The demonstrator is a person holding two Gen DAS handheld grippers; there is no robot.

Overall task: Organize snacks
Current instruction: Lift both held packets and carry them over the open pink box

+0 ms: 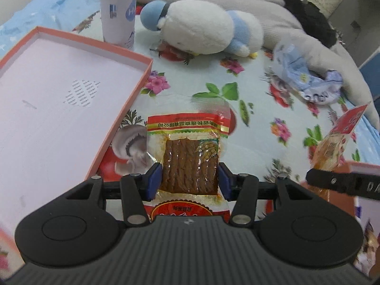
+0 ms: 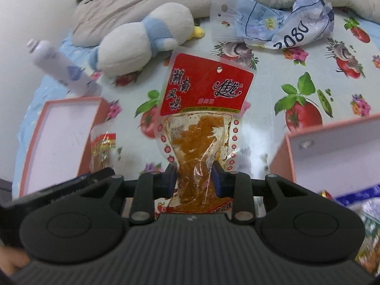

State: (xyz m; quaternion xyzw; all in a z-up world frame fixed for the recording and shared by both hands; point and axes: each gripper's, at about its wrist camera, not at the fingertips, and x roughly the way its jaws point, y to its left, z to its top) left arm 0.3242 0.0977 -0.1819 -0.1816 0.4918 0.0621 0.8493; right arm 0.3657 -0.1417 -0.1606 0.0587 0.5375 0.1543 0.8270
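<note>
At the bottom centre of the left wrist view, the left gripper [image 1: 190, 180] has its blue pads pressed on both sides of a clear snack packet of brown strips with a red and yellow band [image 1: 190, 156], held above the cloth. Just to its left, the raised pink rim of a shallow white-lined cardboard box [image 1: 133, 90] runs diagonally, with open floral cloth between rim and packet. Bottom centre of the right wrist view, the right gripper [image 2: 194, 178] pinches the narrow waist of a clear pouch of orange strips with a red printed header [image 2: 204, 90]; a second pink-edged box [image 2: 332, 147] stands at the right edge. A pale blue tablecloth printed with flowers and tomatoes [image 1: 237, 128] lies free through the middle. Farther back rest a white and blue plush bird [image 1: 201, 30], a white cylindrical bottle [image 1: 117, 9], a crumpled blue-white plastic bag [image 1: 306, 78] and a grey blanket [image 1: 273, 11].
</note>
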